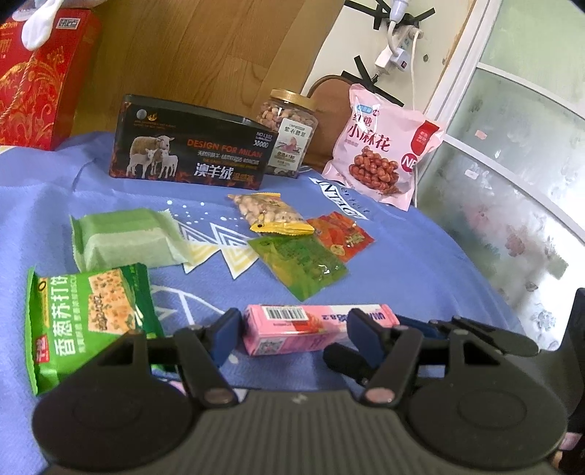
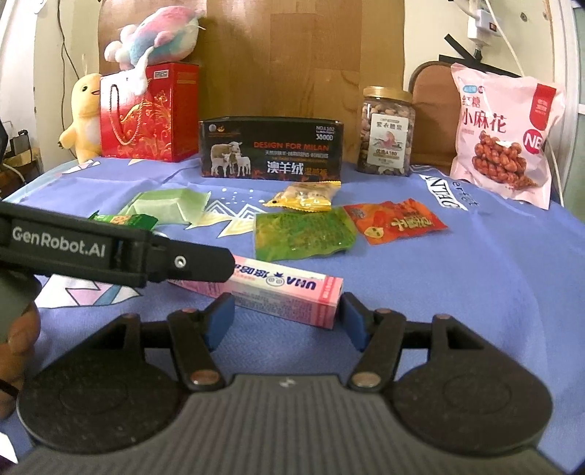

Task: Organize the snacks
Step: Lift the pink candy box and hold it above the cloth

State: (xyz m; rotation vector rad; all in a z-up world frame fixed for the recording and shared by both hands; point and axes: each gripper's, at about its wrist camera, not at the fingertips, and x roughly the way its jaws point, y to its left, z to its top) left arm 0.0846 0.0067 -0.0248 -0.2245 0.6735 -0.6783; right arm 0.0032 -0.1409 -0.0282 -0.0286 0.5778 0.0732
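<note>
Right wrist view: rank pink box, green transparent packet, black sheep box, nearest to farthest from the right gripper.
1. pink box: right at the right gripper, its end between the open fingers.
2. green transparent packet: mid-cloth, just beyond.
3. black sheep box: upright at the back, centre.

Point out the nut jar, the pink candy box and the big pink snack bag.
nut jar [image 2: 387, 135]: right wrist view, on its white label.
pink candy box [image 1: 314, 329]: left wrist view, on its long top face.
big pink snack bag [image 2: 501, 139]: right wrist view, on its printed front.

Home room, plush toys [image 2: 161, 33], clothed table [image 2: 475, 274]
</note>
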